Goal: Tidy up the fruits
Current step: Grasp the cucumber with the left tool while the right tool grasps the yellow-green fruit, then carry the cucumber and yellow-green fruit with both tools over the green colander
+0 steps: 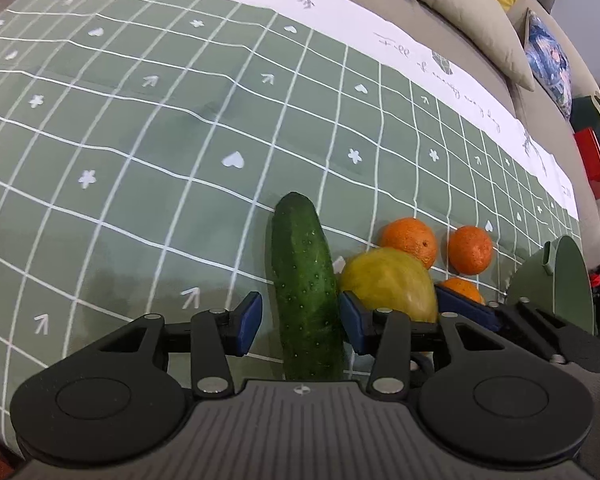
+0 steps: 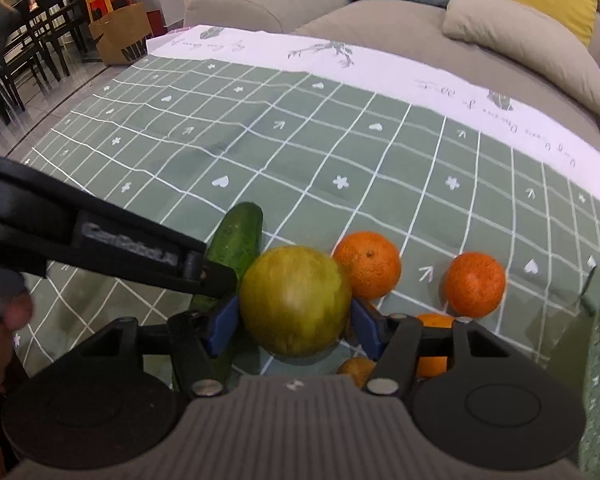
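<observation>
Sorting fruit on a cloth-covered desk: both hand-held grippers sit at the cluster, and nothing appears sorted yet.
From largest to smallest: the green grid tablecloth [image 2: 260, 152] covers the desk; a green container [image 1: 556, 280], seen only in part, stands at the right edge, its contents hidden. The cucumber [image 1: 306, 292] lies between the wide-spread fingers of the left hand-held gripper [image 1: 300, 322], with a gap on its left side, so no grip is evident. The yellow-green round fruit [image 2: 294, 306] sits between the pads of the right hand-held gripper [image 2: 294, 326], which look to be touching it; firm closure cannot be told. Two oranges [image 2: 368, 264] [image 2: 475, 284] rest just beyond, others partly hidden below. By this judgement, every piece remains to be placed.
</observation>
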{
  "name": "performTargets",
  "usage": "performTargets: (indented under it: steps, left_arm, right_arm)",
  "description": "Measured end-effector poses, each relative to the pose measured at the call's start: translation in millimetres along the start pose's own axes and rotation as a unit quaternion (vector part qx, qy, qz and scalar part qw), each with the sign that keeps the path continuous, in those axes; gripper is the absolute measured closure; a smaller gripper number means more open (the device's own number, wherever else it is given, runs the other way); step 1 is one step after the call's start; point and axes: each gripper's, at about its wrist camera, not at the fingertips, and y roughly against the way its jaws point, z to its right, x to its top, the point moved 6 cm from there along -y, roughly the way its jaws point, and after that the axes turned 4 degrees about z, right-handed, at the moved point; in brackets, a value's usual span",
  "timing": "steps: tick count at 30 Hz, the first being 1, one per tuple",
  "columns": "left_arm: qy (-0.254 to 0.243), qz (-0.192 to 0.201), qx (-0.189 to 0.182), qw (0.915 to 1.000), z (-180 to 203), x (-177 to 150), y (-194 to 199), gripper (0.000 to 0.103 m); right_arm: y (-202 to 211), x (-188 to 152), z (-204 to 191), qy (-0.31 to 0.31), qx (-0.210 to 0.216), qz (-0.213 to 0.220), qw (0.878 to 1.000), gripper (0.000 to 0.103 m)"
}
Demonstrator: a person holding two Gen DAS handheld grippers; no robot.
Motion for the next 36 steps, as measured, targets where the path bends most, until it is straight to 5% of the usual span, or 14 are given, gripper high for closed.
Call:
performTargets:
  steps: [15, 29, 31, 33, 36]
  left_arm:
    - [-0.047, -0.027, 0.068, 0.9962, 23.1, -0.4, -26.1, 0.059]
    - [-0.098, 0.096, 0.042, 0.9896, 45.3, -20.6, 46.5, 0.061]
    - [-0.104, 0.115, 0.036, 0.9872, 52.5, -20.4, 57.7, 0.061]
    - [-0.111, 0.13, 0.027, 0.9849, 59.9, -18.2, 68.5, 0.061]
    - [-0.136, 0.145, 0.021, 0.9798, 74.3, -18.1, 79.7, 0.061]
  right_arm:
    - [48.5, -10.5, 33.7, -0.042, -0.028, 0.016, 0.999, 0.05]
    - [89.1, -22.2, 51.9, -0.074, -0.023, 0.069, 0.995, 0.053]
    - [94.1, -23.8, 55.4, -0.08, -0.024, 0.075, 0.994, 0.059]
    - [102.3, -23.0, 58.8, -0.086, -0.019, 0.091, 0.992, 0.103]
    - [115.3, -14.2, 65.3, -0.08, -0.032, 0.116, 0.989, 0.103]
